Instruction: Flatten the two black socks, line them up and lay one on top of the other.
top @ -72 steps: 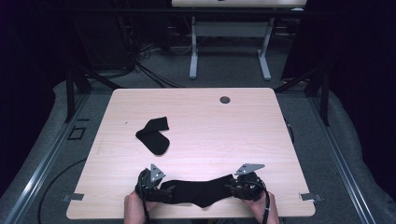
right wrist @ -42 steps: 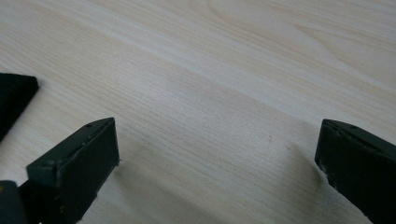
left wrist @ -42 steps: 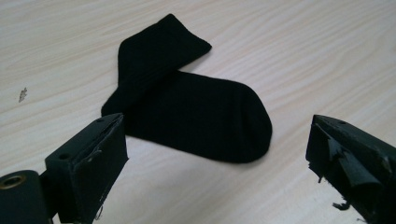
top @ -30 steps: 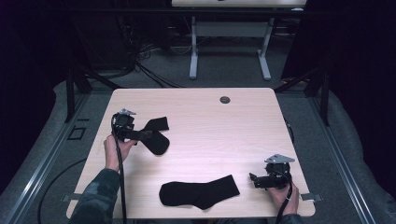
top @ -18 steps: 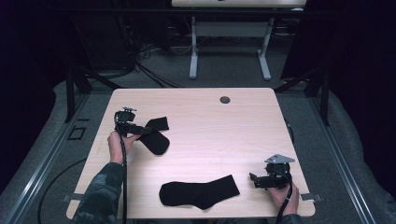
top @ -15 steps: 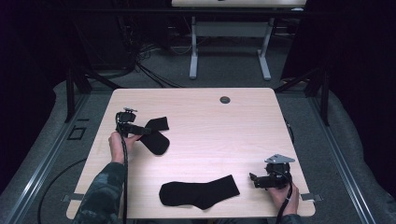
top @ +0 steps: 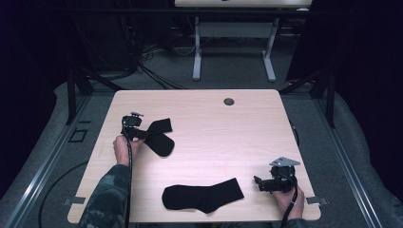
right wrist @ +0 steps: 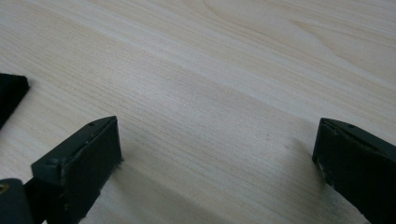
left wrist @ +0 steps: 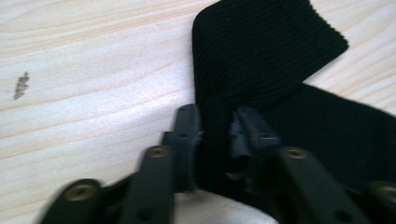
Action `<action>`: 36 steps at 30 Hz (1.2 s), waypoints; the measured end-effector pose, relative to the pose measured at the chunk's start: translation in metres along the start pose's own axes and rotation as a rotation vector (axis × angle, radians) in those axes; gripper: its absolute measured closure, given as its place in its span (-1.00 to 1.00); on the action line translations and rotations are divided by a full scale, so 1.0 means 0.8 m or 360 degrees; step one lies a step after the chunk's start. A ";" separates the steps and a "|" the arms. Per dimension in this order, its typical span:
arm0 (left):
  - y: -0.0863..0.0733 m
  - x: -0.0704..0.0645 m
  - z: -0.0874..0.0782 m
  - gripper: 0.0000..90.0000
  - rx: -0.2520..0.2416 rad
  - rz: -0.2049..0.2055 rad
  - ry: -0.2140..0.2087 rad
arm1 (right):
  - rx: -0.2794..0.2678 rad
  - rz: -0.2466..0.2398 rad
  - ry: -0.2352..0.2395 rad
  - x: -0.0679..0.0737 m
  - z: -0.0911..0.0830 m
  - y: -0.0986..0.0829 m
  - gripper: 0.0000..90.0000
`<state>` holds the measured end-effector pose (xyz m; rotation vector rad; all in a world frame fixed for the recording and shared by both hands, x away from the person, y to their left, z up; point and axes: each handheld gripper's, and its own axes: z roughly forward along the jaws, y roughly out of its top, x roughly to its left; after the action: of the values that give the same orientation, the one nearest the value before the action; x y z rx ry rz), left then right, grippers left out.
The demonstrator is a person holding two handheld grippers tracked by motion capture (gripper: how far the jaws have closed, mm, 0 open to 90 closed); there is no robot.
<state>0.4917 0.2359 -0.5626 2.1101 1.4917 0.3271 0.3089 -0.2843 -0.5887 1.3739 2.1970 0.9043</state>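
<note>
Two black socks lie on the light wooden table (top: 228, 137). The folded sock (top: 160, 137) sits at the left, cuff doubled over the foot. My left gripper (top: 140, 133) is at its left edge, and the left gripper view shows my left gripper (left wrist: 215, 135) shut on a pinch of the folded sock (left wrist: 266, 56). The flat sock (top: 202, 194) lies stretched out near the front edge. To its right, my right gripper (top: 258, 183) rests low over the table. Up close, my right gripper (right wrist: 217, 144) is open over bare wood, with the tip of the flat sock (right wrist: 9, 95) at the left.
A dark round grommet (top: 229, 101) sits in the table near its far edge. Beyond the table stand the white legs of another desk (top: 197, 52) and cables on grey carpet. Metal floor rails (top: 33, 175) run along both sides.
Both grippers let go of the flat sock near the front edge. My left hand went up-left to the folded sock and shut on its edge. My right gripper drew back right and stays open.
</note>
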 end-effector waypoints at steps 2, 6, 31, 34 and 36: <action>-0.002 -0.001 0.000 0.82 -0.0011 0.0010 0.0011 | -0.0002 0.0001 -0.0001 0.000 0.000 0.000 -0.98; -0.002 -0.006 -0.002 0.90 -0.0022 0.0034 0.0035 | 0.0001 -0.0003 0.0000 0.000 0.000 0.000 -0.98; 0.017 -0.061 -0.102 0.91 -0.0274 0.0343 0.0099 | -0.0003 0.0004 -0.0005 0.000 -0.001 0.000 -0.96; 0.020 -0.071 -0.115 0.91 -0.0306 0.0401 0.0103 | -0.0003 0.0004 -0.0003 0.000 -0.001 0.000 -0.96; 0.022 -0.079 -0.124 0.91 -0.0310 0.0451 0.0103 | -0.0002 0.0003 -0.0004 0.000 -0.001 0.000 -0.96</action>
<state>0.4353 0.2006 -0.4644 2.1674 1.1412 0.6237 0.3085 -0.2848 -0.5885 1.3762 2.1934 0.9042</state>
